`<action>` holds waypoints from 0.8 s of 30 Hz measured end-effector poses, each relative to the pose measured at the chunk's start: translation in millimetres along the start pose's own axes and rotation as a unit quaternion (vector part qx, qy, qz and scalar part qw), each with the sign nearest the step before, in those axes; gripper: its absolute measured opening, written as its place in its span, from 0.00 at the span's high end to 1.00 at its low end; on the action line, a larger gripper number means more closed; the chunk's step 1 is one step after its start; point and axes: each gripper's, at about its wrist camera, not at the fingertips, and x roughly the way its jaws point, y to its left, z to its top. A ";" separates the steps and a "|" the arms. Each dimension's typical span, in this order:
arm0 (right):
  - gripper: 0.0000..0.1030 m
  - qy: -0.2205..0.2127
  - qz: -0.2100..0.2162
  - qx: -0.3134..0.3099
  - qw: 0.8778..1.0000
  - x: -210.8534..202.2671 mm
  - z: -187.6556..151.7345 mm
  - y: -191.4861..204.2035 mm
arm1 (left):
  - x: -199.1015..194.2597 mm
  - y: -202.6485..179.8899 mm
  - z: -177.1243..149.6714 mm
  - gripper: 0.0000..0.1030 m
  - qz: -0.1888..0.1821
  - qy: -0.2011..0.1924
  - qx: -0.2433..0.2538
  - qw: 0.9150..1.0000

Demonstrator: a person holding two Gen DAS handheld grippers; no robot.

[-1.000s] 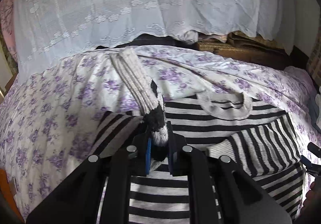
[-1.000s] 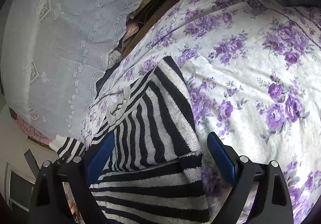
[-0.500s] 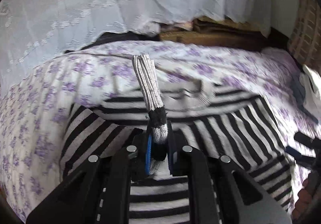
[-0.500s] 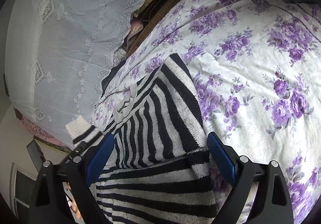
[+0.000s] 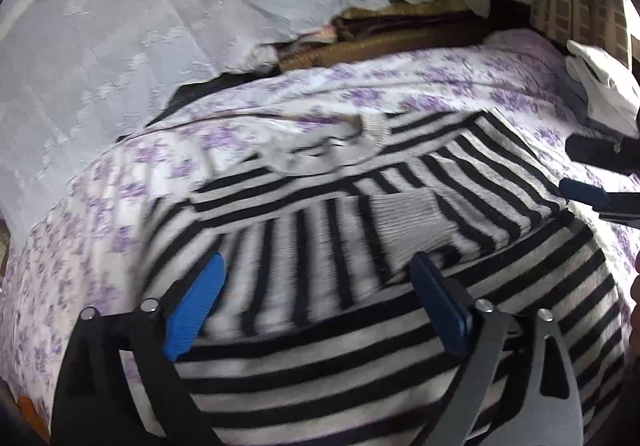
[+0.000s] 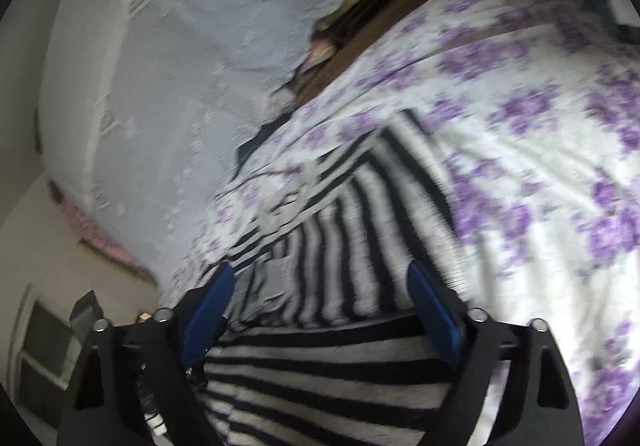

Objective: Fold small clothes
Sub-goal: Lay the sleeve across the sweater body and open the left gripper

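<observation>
Jaws first: our left gripper [image 5: 316, 290] is opening wide, nothing pinched; right gripper [image 6: 320, 298] is closing, pads not yet on cloth. Floral bedsheet [image 5: 400, 86] lies beyond both. Striped sweater [image 5: 360, 346] sits under & btwn both jaw pairs (blurry), its grey cuff [image 5: 404, 214] just ahead of our left jaws.

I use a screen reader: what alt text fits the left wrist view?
Left gripper, jaws opening, above a black-and-white striped sweater with a sleeve cuff folded across it, on a purple-flowered bedspread; the right gripper shows at the right edge.
</observation>
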 end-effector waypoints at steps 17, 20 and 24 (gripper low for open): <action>0.43 0.136 -0.077 -0.041 0.987 120.5 -23.2 57.5 | 37.3 128.7 -76.3 0.04 0.133 0.080 -0.060 0.986; 0.90 0.096 -0.070 -0.058 0.991 116.5 -20.8 64.5 | 53.3 147.4 -75.9 0.04 0.109 0.111 -0.111 0.982; 0.90 0.022 -0.071 -0.097 0.992 91.3 -1.6 79.0 | 52.0 154.8 -65.9 0.04 0.102 0.104 -0.127 0.981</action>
